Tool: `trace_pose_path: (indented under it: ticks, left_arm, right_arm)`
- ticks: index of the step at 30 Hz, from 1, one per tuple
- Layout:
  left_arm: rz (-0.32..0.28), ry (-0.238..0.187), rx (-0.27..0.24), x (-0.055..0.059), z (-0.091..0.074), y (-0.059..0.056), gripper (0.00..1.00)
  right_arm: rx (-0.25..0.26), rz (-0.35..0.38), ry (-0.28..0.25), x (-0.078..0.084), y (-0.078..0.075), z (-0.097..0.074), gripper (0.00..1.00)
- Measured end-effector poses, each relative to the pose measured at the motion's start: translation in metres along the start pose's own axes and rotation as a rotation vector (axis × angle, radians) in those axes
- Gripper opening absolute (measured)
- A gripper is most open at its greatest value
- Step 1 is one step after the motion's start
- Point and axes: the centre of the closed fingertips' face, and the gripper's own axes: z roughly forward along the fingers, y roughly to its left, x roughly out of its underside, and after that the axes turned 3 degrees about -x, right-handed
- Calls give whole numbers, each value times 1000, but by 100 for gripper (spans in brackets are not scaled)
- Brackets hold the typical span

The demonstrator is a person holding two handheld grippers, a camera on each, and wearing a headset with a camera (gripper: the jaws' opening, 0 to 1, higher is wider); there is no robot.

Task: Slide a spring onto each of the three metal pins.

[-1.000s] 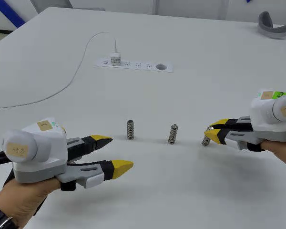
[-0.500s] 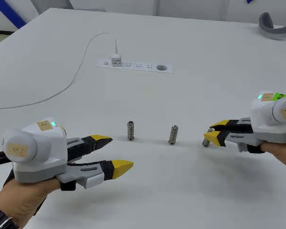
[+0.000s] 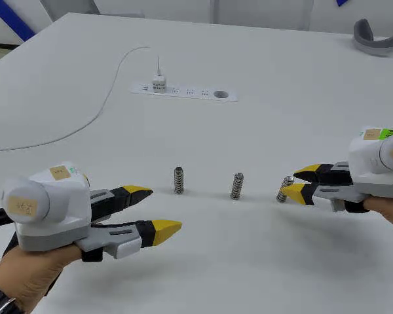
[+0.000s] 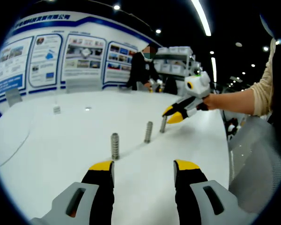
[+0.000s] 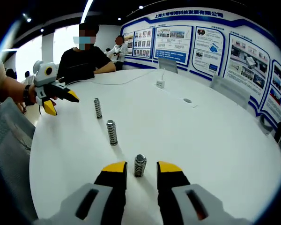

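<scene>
Three upright coil springs stand in a row on the white table (image 3: 262,124): left spring (image 3: 179,180), middle spring (image 3: 237,186), right spring (image 3: 285,188). A metal pin end shows at the top of the right spring (image 5: 140,165). My right gripper (image 3: 296,181) is open, and in the right gripper view the right spring stands just ahead of my right gripper (image 5: 141,168), a small gap to each tip. My left gripper (image 3: 154,209) is open and holds nothing, a short way before the left spring (image 4: 114,146). My left gripper (image 4: 144,166) points along the row.
A white power strip (image 3: 183,90) with a plug and a long cable (image 3: 105,98) lies beyond the springs. A grey curved object (image 3: 378,36) sits at the far right corner. People (image 5: 84,56) sit at the table's far side.
My right gripper has eased back a little to the right, so more of the right spring shows at its tips. My left gripper has stayed put.
</scene>
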Motion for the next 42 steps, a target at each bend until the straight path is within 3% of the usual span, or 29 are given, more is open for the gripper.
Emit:
trace_pose_path:
  ticks: [16,25,42]
  left_arm:
    - [5,1,-5,0,0,4,54]
    - [14,9,-2,1,1,5,55]
    - [24,25,8,6,1,2,56]
  right_arm:
    - [-10,0,-32,-7,7,-18,34]
    - [-54,-31,-53,-10,21,-28,43]
    - [-99,-71,-48,2,39,-40,54]
